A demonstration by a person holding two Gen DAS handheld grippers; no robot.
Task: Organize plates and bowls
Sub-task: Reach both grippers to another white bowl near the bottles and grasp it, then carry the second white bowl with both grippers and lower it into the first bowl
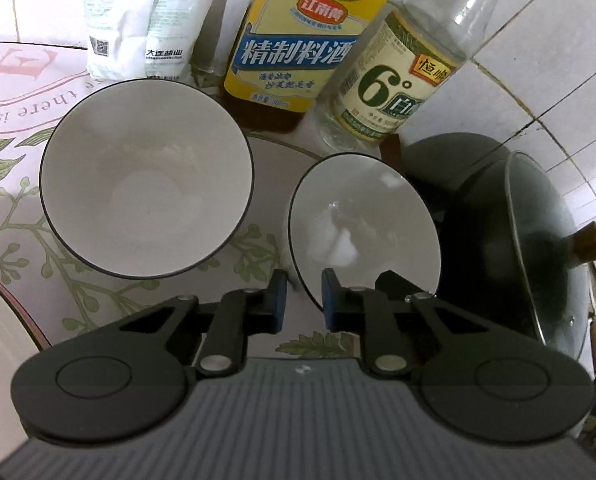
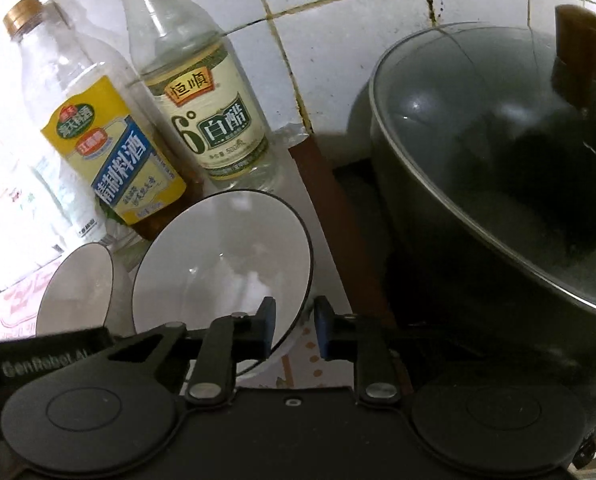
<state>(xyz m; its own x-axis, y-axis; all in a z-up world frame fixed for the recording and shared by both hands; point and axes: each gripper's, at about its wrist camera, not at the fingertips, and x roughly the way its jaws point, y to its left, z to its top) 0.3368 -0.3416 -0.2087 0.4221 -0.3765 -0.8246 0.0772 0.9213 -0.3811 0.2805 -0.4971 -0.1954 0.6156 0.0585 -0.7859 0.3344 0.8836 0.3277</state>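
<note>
My left gripper: fingers apart with a moderate gap, straddling the near rim of the right-hand bowl; one blue pad sits inside the rim, the other outside. Whether the pads touch the rim, I cannot tell; not clamped.

My right gripper: fingers likewise parted across the same bowl's rim, left finger over the bowl's interior, right finger outside. Contact unclear; nothing clenched.

Right-hand bowl: white inside, dark rim, mouth facing up and tipped slightly toward the cameras; stands on the floral tablecloth, just in front of the white vinegar bottle, beside the lidded wok.

Left-hand bowl: same pattern, upright, mouth up, apart from the first, in front of the salt bag and cooking wine bottle.

Plate edge: red-rimmed, at the left view's lower left.
</note>
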